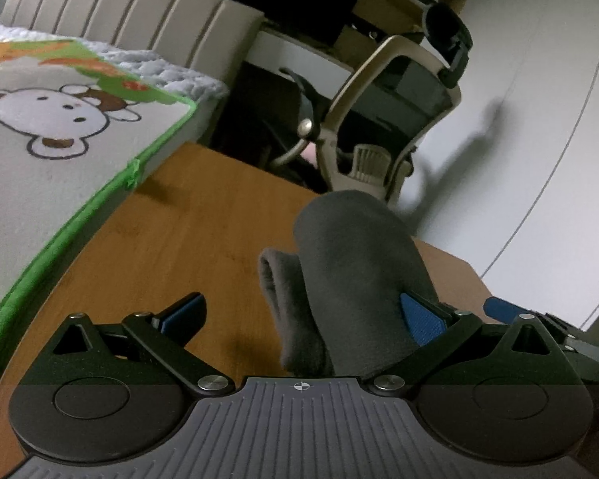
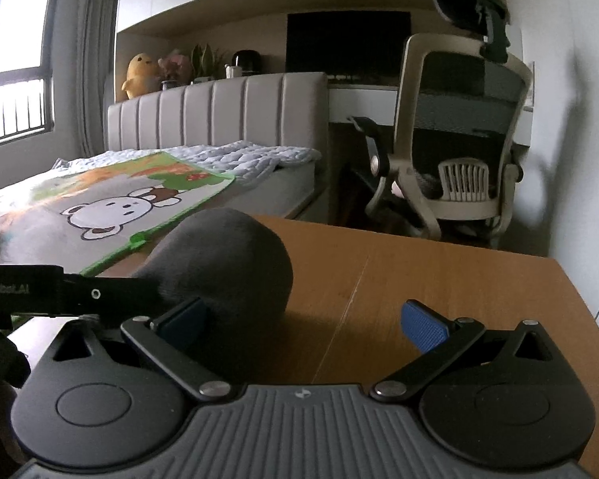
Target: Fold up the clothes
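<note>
A dark grey sock [image 1: 347, 275] lies bunched on the wooden table [image 1: 187, 231], draped over the right finger of my left gripper [image 1: 303, 311], whose jaws stand wide apart. In the right wrist view the same sock [image 2: 235, 263] is a rounded grey lump just ahead of the left finger of my right gripper [image 2: 303, 319], which is open and holds nothing. The black body of the left gripper [image 2: 40, 291] reaches in from the left, against the sock.
A bed with a bear-print mat [image 1: 48, 127] edged in green borders the table on the left. A beige office chair [image 2: 455, 139] stands beyond the table's far edge, by a desk and a white wall. The right gripper's blue pad [image 1: 503, 307] shows at the right.
</note>
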